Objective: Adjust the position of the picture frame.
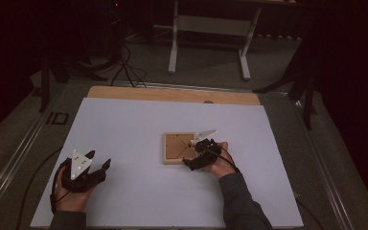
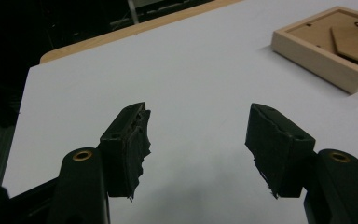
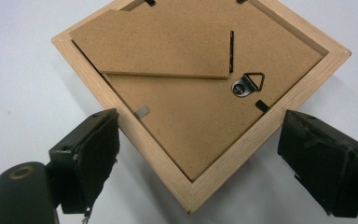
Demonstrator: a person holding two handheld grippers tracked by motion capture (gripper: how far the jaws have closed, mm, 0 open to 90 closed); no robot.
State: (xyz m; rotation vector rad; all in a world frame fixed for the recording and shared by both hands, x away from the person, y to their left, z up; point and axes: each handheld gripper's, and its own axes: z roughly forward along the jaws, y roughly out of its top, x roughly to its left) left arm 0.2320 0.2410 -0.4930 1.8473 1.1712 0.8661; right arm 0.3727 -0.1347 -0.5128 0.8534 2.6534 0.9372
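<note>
1. The wooden picture frame (image 1: 178, 148) lies face down near the middle of the white table sheet (image 1: 124, 129), its fibreboard backing (image 3: 200, 121) up.
2. The right gripper (image 3: 198, 154) stands released, jaws straddling the frame's near corner.
3. It should probably settle squarely on the rim before closing, clear of the hanger ring (image 3: 247, 85).
4. The left gripper (image 2: 198, 140) rests wide apart, well aside.
</note>
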